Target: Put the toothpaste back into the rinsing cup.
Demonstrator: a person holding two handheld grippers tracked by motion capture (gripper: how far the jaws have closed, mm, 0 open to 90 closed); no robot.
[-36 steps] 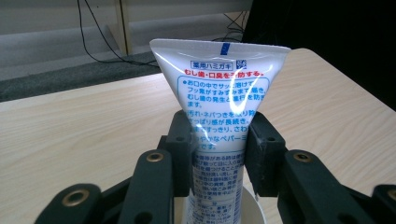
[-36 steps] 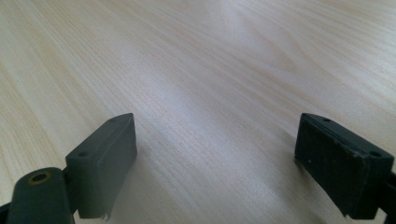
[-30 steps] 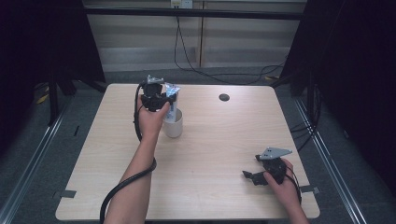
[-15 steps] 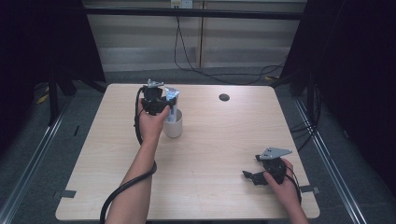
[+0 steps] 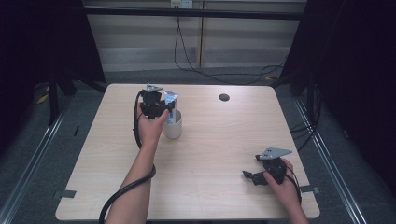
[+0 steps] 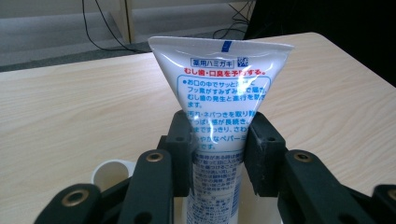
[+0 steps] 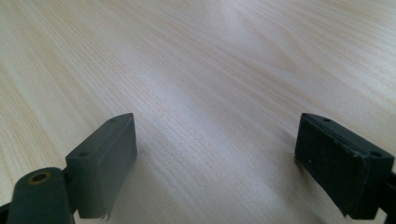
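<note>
Two things line up almost vertically at the table's far left: the toothpaste tube [image 6: 219,116], pinched at its middle by the left gripper [image 5: 161,106], stands upright, crimped end up, its lower end directly over the white cup [image 5: 173,126]. Lowering it straight down should seat it. The right gripper [image 5: 256,176] rests near right, well apart, jaws spread and empty.

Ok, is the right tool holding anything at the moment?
No, the right tool stands wide open over the bare wooden table, with nothing between its pads.
</note>
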